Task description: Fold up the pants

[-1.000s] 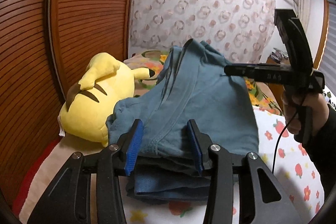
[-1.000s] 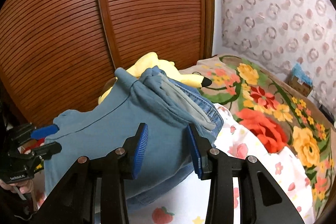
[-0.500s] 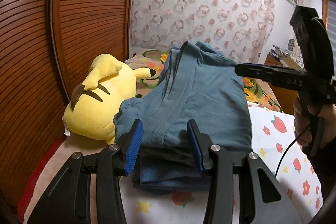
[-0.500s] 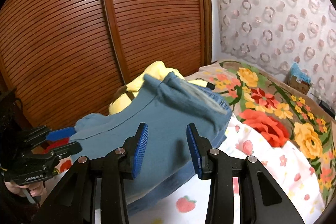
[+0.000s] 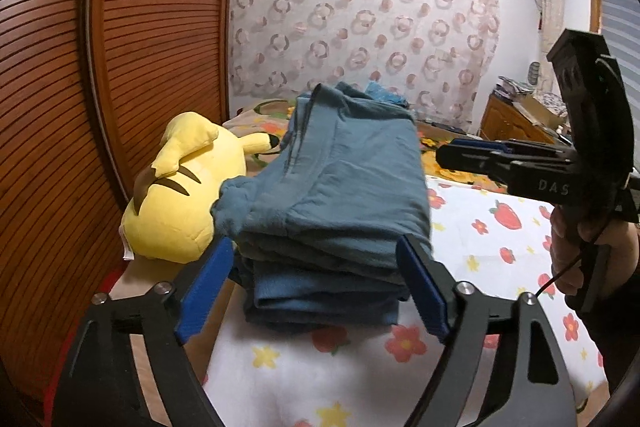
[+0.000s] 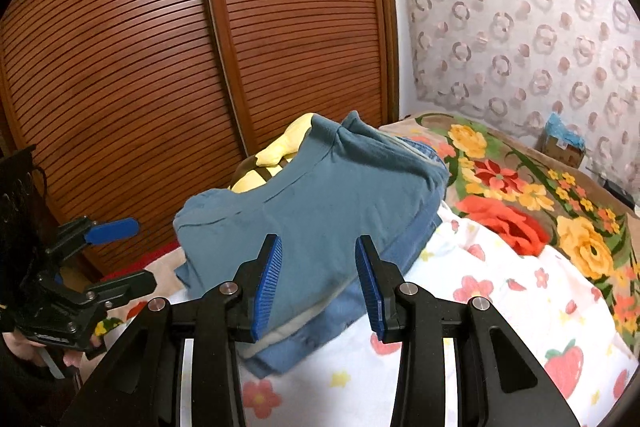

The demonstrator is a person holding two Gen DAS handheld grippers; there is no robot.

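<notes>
While the folded blue-grey cotton pants (image 5: 340, 195) sit stacked in thick layers on the white flower-and-strawberry bedsheet (image 5: 472, 235), their left edge touches the yellow plush toy (image 5: 180, 195) by the slatted wooden wardrobe doors (image 6: 200, 47). Top layer smooth, edges roughly squared, a rumpled corner poking out towards the toy! The left gripper (image 5: 316, 283) has just been opening and stands wide, nothing pinched. The right gripper (image 6: 318, 279) hovers half-parted and empty, pads clear of the cloth.

one folded pants (image 5: 340, 195), one yellow plush toy (image 5: 180, 195), two grippers
</notes>
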